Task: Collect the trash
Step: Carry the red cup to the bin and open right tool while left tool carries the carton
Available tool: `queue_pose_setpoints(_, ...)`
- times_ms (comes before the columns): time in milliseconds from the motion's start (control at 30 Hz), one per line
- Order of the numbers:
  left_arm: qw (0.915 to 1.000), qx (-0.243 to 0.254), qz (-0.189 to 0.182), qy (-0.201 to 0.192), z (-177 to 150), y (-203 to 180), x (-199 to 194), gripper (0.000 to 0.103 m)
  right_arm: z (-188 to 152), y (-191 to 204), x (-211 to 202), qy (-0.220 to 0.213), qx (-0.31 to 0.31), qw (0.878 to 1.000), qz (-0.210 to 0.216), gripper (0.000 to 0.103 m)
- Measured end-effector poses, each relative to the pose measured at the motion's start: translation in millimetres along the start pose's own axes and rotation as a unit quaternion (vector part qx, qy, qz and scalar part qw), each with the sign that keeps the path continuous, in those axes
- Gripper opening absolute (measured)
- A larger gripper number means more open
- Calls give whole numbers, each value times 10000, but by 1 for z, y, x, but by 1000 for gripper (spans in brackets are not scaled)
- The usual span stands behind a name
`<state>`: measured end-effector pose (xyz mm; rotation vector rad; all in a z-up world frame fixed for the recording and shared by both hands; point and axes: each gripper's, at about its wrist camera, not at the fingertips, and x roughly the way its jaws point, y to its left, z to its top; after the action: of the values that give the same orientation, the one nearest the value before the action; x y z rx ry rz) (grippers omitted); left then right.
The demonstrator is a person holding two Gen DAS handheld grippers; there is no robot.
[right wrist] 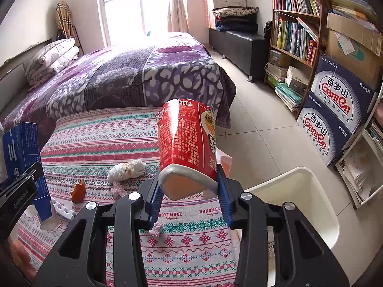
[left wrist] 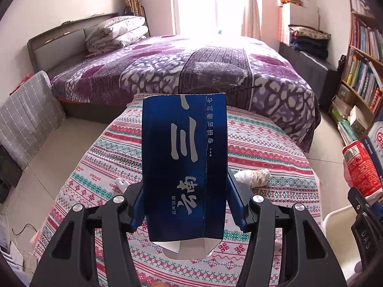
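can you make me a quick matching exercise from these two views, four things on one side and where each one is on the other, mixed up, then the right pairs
Things
1. blue carton
2. red noodle cup
3. crumpled tissue
4. white bin

Places
A. lying on the patterned tablecloth
B. on the floor beside the table
C. squeezed in the left gripper
D. squeezed in the right gripper

Pairs: 1-C, 2-D, 3-A, 4-B
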<state>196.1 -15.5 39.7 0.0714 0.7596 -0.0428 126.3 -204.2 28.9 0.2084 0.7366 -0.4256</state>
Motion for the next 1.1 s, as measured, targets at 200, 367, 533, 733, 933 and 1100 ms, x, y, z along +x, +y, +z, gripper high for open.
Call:
queue_pose_setpoints(200,9997,135,-140,-118,-4,-24,-16,56,1,-14,-4,-27,72,9999,-76,38)
queue_pose_setpoints(367,9992,253,-267,-176,-8,-46,-26,56,1,-29,-8,-47,158,9998,-150,38)
queue_pose_setpoints(533,9985,357,-366,-204,-11,-65,-34,56,0,-47,-11,-50,256,9994,-245,38)
queue_pose_setpoints(733,9976,487,-460,-184,-16,-85,-38,56,0,-70,-13,-15,403,9984,-391,38)
queue_pose_setpoints(933,9963,587,-608,-156,-19,-104,-42,56,-2,-93,-12,85,556,9967,-583,38)
queue_pose_setpoints(1100,9945,722,-747,-142,-23,-122,-46,56,-5,-110,-10,226,695,9946,-735,38)
